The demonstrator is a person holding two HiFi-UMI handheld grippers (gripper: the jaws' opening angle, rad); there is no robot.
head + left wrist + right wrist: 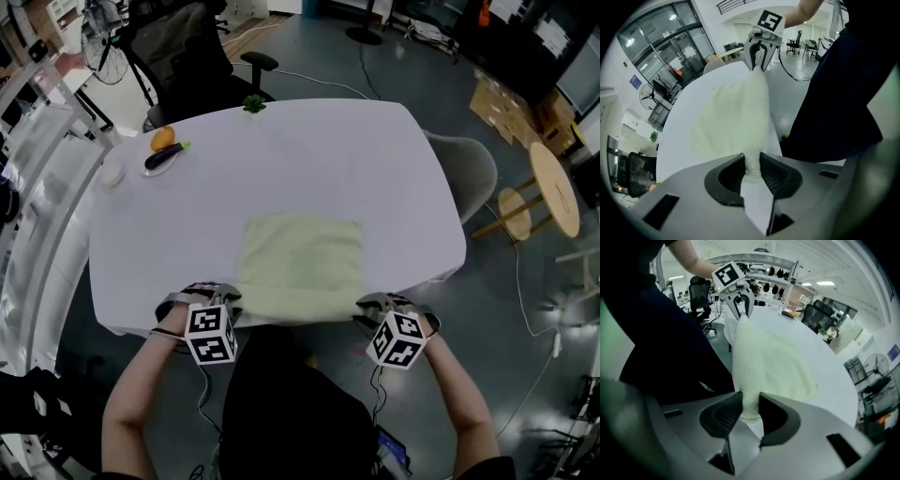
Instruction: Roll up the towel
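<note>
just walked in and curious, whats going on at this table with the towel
A person at the white-clothed table holds a two-jaw gripper in each hand. The left gripper is shut on one near corner of the pale yellow-green cloth towel, and the right gripper is shut on the other near corner. The rest of the towel lies flat on the table, and no roll has been started yet.
</note>
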